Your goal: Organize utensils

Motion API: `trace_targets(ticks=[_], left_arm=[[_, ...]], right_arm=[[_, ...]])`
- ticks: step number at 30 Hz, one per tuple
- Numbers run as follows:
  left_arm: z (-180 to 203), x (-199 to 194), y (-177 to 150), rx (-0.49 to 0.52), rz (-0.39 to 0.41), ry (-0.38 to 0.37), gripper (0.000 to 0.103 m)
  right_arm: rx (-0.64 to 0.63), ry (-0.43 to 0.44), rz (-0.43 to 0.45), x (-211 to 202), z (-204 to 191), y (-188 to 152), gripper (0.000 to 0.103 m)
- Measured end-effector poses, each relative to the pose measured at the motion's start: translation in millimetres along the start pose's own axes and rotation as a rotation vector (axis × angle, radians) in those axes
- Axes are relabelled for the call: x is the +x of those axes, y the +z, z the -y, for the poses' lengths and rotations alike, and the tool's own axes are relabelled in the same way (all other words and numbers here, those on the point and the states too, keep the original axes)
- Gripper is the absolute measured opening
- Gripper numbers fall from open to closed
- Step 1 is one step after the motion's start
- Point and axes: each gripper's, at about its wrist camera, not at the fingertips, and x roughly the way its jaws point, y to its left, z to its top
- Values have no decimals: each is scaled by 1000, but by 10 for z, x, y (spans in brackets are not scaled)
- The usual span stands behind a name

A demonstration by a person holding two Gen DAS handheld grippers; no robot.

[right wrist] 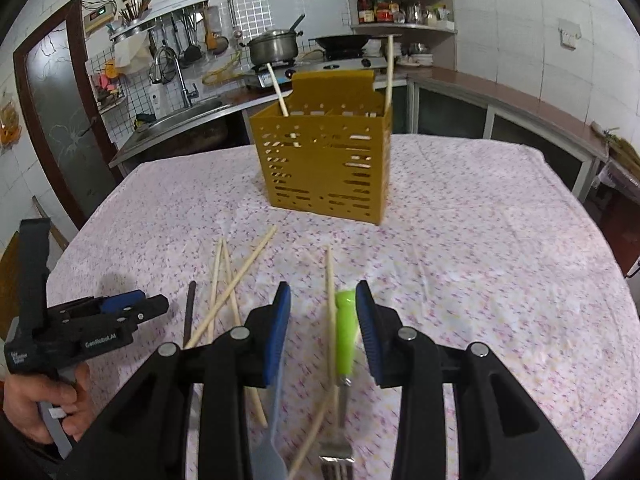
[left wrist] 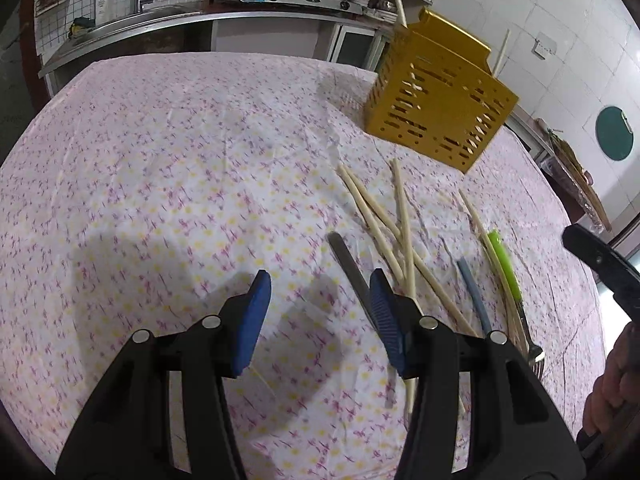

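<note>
The right gripper [right wrist: 322,328], black with blue ribbed pads, hangs spread wide over the floral tablecloth [right wrist: 480,240], a lime-green-handled metal fork [right wrist: 345,336] and a pale wooden chopstick [right wrist: 330,308] lying between its fingers, untouched. A grey-blue-handled utensil [right wrist: 276,412] sits under its left finger. The left gripper [left wrist: 318,312] is likewise spread, holding nothing, beside a dark flat metal handle [left wrist: 350,272] and a crossed heap of loose chopsticks [left wrist: 384,220]. Beyond stands the slotted mustard-yellow plastic utensil caddy [right wrist: 328,168], upright, with two chopsticks [right wrist: 389,68] leaning out. A stove with a steel pot [right wrist: 274,46] lines the back counter.
</note>
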Motion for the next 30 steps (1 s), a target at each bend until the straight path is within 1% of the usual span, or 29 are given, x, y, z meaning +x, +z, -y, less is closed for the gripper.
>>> trace_targets(ticks=[6, 12, 17, 22, 25, 27, 28, 29, 30], left_arm=[[-193, 26, 144, 2, 2, 23, 50], [-386, 63, 368, 0, 20, 39, 50], [-415, 135, 432, 5, 13, 10, 50], [-366, 239, 371, 16, -17, -26, 50], [-326, 286, 339, 19, -35, -47, 50], [-292, 293, 327, 24, -42, -56, 50], [-275, 293, 322, 27, -43, -59, 50], [-245, 296, 315, 31, -47, -62, 50], [-215, 303, 312, 37, -52, -67, 50]], right_arm=[[0, 24, -48, 345, -214, 175, 35], [4, 16, -95, 738, -444, 323, 35], [18, 1, -144, 1113, -558, 424, 35], [5, -13, -198, 1449, -680, 466, 34], [12, -27, -243, 1639, -696, 431, 33], [11, -47, -261, 1714, -697, 397, 28], [-7, -54, -256, 1714, -714, 389, 25], [-17, -51, -256, 1714, -722, 387, 15], [-21, -38, -259, 1708, -724, 390, 11]])
